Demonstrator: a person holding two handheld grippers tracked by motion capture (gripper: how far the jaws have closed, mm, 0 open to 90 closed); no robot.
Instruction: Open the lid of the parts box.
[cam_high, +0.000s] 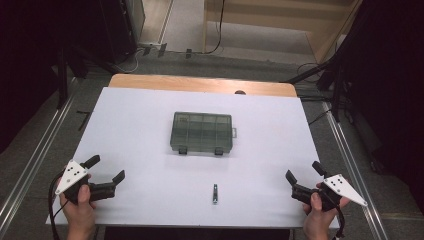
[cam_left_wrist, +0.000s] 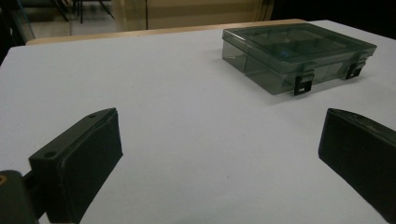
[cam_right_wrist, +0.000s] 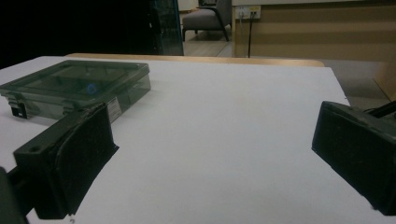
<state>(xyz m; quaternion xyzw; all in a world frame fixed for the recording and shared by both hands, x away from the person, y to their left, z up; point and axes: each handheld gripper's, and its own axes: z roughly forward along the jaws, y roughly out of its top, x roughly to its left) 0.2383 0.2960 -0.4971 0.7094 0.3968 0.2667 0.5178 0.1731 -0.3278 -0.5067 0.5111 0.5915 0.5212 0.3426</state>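
Compartment box (cam_high: 202, 132), clear, stiff, light plastic, sits latched ahead, between the left claw (cam_high: 106, 169) and right claw (cam_high: 303, 172), both wide open, empty; best gripped by its side edges.

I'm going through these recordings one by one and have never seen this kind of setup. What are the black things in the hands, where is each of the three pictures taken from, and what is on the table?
There is no robot arm. A person holds a hand-held two-jaw tool in each hand: the left tool and the right tool.

The high view comes from a fixed camera above the person's side, looking forward and down on the white table. The other two pictures come from small cameras riding on the tools, each looking out between its own two black jaws; in the left gripper view you see the left tool, in the right gripper view the right tool.

On the table lie a closed, smoky see-through compartment box with two black latches, and nearer the person a small slim metal object, too small to identify.

Both tools stand open and hold nothing.
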